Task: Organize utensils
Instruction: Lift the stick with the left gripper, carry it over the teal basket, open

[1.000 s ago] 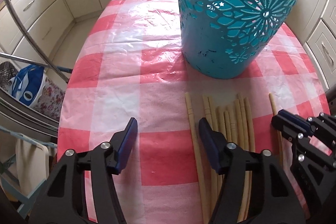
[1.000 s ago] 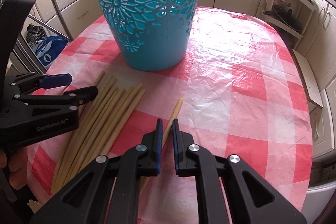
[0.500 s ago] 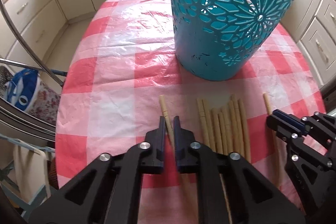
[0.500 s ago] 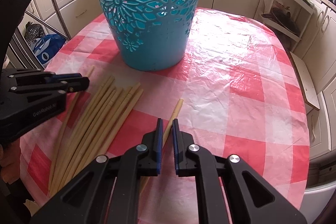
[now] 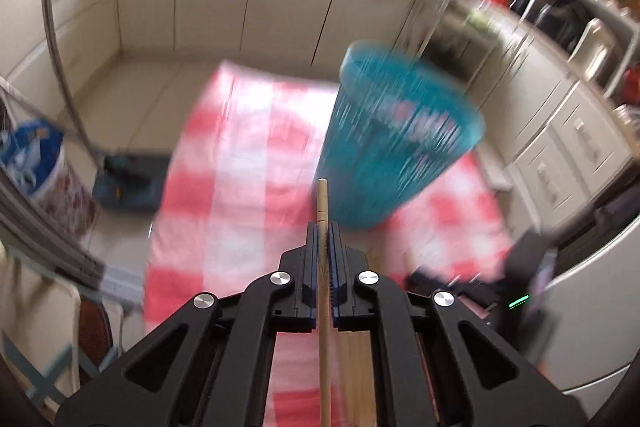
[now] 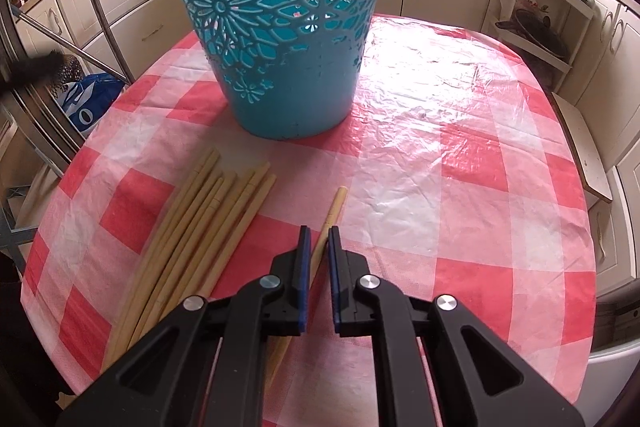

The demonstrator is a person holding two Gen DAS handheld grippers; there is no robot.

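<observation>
On checked cloth (image 6: 460, 155), teal basket (image 6: 280, 27) contents unseen, L tongs (image 5: 323, 227) gripping chopstick (image 5: 322, 199), R tongs (image 6: 317, 235) narrow, nothing gripped.

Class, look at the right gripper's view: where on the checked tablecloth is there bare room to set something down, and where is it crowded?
Free: the wide stretch of tablecloth right of the blue basket and the single chopstick. Crowded: the near-left part, where the chopstick bundle lies in front of the basket.
</observation>
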